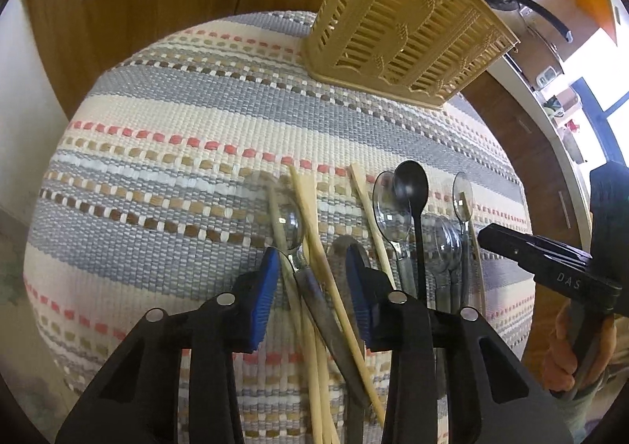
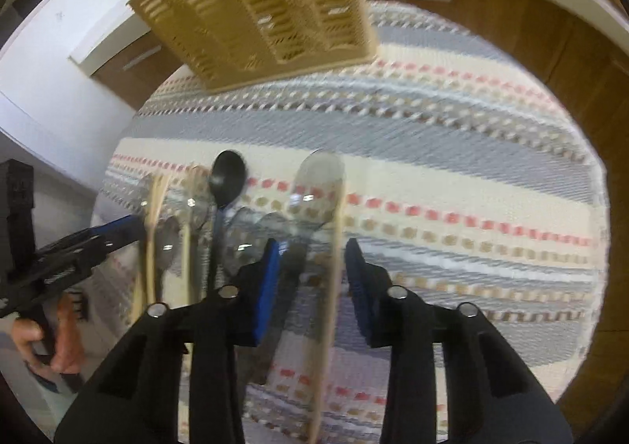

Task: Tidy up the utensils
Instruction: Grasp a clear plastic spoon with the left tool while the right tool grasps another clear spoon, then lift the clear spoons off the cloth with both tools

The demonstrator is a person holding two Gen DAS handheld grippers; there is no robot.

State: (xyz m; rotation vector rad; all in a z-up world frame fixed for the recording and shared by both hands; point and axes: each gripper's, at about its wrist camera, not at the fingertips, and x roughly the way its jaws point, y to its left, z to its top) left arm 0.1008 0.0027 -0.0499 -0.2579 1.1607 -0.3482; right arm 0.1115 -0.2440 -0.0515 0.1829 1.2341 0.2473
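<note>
On the striped woven mat (image 1: 165, 129) the utensils lie in a loose row, and both grippers point down at them. In the left wrist view the left gripper (image 1: 314, 279) has its blue pads (image 1: 263, 294) apart, with a gap on each side of what lies between them: a metal spoon (image 1: 293, 232) whose bowl sits at 12 o'clock from the gap, and wooden chopsticks (image 1: 310, 216) running through it toward 12 o'clock. The pads do not press on these. At 1 o'clock from this gripper lies a black spoon (image 1: 411, 192) among clear plastic spoons (image 1: 387, 216), and at 3 o'clock the right gripper (image 1: 487, 235) comes in from the side, a hand (image 1: 578, 349) on its grip. The slatted beige utensil basket (image 1: 405, 31) stands on the mat's far edge at 1 o'clock, well apart from the cutlery. In the right wrist view, which is blurred, the right gripper's pads (image 2: 267, 287) also stand apart around a long pale stick (image 2: 328, 287) and a clear plastic spoon (image 2: 318, 188) whose bowl lies at 12 o'clock; I cannot tell whether either pad touches them. The other utensils and the left gripper lie at 9 to 10 o'clock, the basket at 11 o'clock.
</note>
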